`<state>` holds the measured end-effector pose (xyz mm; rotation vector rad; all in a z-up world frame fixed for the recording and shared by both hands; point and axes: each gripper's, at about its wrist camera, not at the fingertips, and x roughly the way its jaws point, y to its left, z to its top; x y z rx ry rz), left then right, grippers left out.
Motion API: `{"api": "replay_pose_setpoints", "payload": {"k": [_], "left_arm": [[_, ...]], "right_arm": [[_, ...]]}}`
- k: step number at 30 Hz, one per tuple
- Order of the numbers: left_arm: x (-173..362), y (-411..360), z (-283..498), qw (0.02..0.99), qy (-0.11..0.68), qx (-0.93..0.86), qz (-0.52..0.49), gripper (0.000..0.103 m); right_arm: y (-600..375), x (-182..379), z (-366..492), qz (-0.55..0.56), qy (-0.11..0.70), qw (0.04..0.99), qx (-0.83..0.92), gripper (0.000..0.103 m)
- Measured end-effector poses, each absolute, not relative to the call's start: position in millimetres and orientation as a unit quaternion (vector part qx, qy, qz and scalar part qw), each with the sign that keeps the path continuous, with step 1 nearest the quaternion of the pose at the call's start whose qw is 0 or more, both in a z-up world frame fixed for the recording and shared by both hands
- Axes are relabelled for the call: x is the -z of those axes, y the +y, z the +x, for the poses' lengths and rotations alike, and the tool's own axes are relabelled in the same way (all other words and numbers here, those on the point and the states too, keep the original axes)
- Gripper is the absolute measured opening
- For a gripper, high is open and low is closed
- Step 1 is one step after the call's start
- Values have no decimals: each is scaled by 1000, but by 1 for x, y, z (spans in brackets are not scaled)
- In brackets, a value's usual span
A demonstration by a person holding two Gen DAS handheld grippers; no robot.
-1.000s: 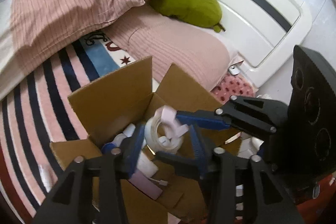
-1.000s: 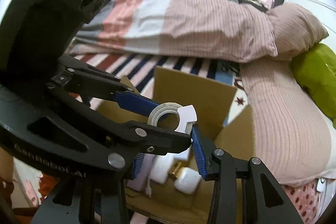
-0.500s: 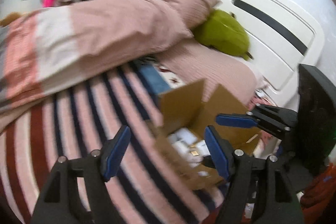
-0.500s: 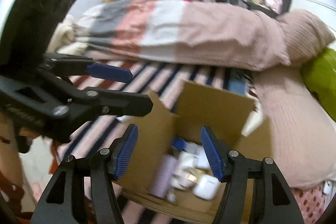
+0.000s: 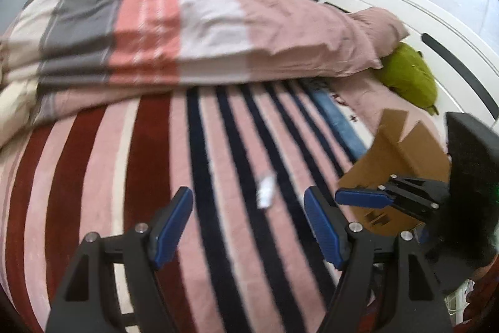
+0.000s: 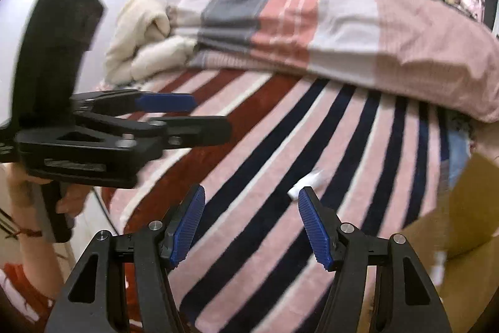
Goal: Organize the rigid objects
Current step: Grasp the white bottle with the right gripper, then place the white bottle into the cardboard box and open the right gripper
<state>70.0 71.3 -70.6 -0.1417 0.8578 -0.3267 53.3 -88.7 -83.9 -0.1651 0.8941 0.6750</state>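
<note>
Hovering over: both grippers are hanging above a striped blanket (image 5: 131, 164) that is covering the bed, its bands running red, pink, white and navy.
Far left: a cream blanket (image 6: 146, 36) is lying bunched by the wall, and a folded duvet (image 5: 193, 30) in grey, pink and white blocks is stretching across the back of the bed.
Person: a hand (image 6: 67, 202) is wrapping the handle of the left gripper, seen at the left edge of the right wrist view.
Left gripper (image 5: 248, 228): its jaws are standing about half open with nothing between them, having just been opening; only the blanket is showing in the gap.
Task thing: a small white object (image 5: 265, 192) is lying flat on a pink stripe, ahead of the left gripper and slightly to the right of its middle; it is too blurred to tell what it is.
Right gripper (image 6: 251, 227): its jaws are likewise standing about half open and holding nothing, having just been opening; the white object is lying just beyond the right fingertip (image 6: 307, 198) in its own view.
Right side: an open cardboard box (image 5: 402, 152) is sitting on the bed with its flaps up, well apart from the white object; its contents are hidden.
Far right: a green plush (image 5: 408, 74) is resting beside a pink pillow (image 5: 383, 24), against the white headboard (image 5: 405, 11).
</note>
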Motion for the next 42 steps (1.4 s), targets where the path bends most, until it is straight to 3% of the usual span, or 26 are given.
{"api": "replay_pose_setpoints", "payload": {"k": [7, 14, 15, 16, 17, 25, 35, 42], "left_arm": [[110, 94, 66, 881, 438, 150, -99, 71], [122, 102, 62, 876, 446, 145, -109, 71], [122, 102, 62, 876, 447, 144, -110, 71], [122, 102, 62, 876, 447, 145, -110, 71], [121, 101, 63, 876, 447, 145, -110, 71], [109, 82, 62, 874, 441, 170, -112, 71], [60, 30, 57, 869, 400, 261, -126, 70], [32, -20, 62, 862, 383, 311, -114, 47]], "right_arm": [[-81, 170, 104, -64, 476, 842, -246, 59], [-79, 204, 140, -14, 481, 848, -220, 56], [-78, 205, 142, -16, 480, 850, -217, 48], [-77, 206, 143, -26, 477, 854, -208, 32], [-76, 207, 142, -40, 473, 857, -201, 26], [-80, 180, 111, -70, 450, 858, -238, 21], [-86, 85, 39, -72, 375, 860, -338, 21], [-124, 46, 17, -68, 335, 878, -336, 21]]}}
